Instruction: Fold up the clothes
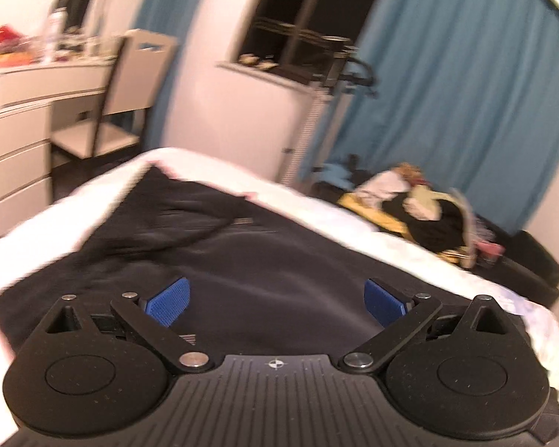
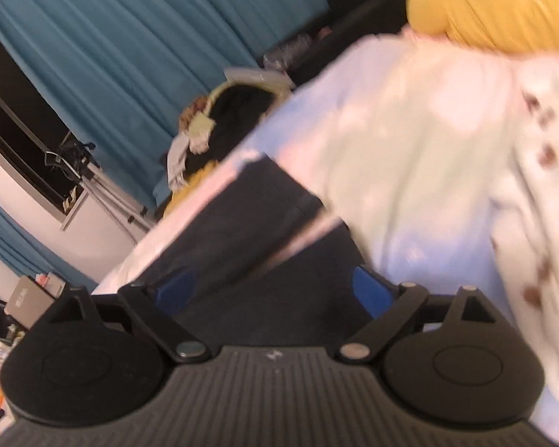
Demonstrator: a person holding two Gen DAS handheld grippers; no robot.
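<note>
My two grippers hang over one dark garment on the bed. My left gripper (image 1: pixel 275 300) has its jaws spread wide, both blue pads (image 1: pixel 167 300) clear of the cloth, pinching nothing. My right gripper (image 2: pixel 275 292) is also spread, the cloth passing between its pads; whether they touch it I cannot tell. The black garment (image 1: pixel 242 253) lies flat on the white bed (image 1: pixel 316 201), rumpled at its far left corner, one pale seam crossing it in the right view. Beyond: one heap of clothes (image 1: pixel 425 205), one chair (image 1: pixel 130 89), one blue curtain (image 1: pixel 466 74).
</note>
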